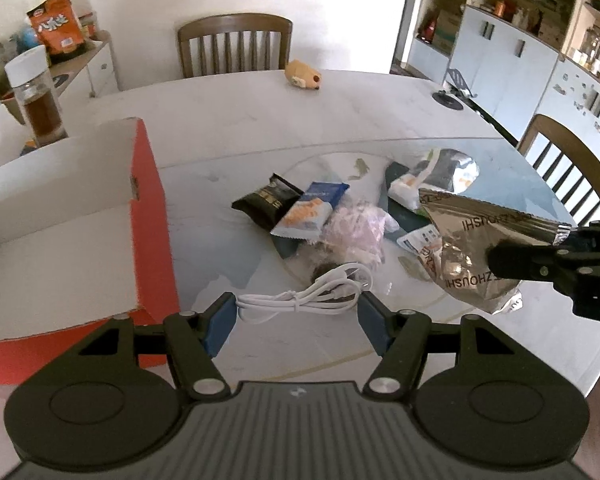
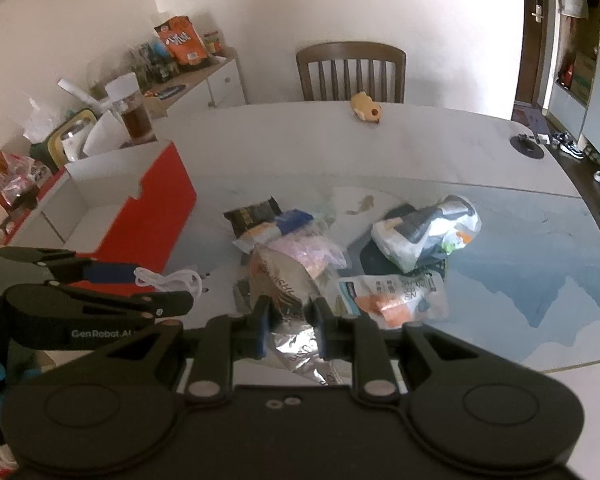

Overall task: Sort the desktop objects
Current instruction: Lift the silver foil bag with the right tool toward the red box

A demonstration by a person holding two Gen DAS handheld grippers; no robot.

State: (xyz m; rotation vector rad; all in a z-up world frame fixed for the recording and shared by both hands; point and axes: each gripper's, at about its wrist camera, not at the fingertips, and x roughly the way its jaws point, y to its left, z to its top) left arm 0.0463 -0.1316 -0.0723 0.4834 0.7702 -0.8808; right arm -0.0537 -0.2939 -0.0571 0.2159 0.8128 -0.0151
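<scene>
Cable (image 1: 300,300) seemingly between left claw (image 1: 296,316)

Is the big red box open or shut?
Open. The red box has no lid on top, and its white inside shows, with nothing in it.

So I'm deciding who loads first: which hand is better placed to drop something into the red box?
Left. The left gripper holds the white cable beside the red box; the right gripper, clamping the silver packet, is farther off.
</scene>
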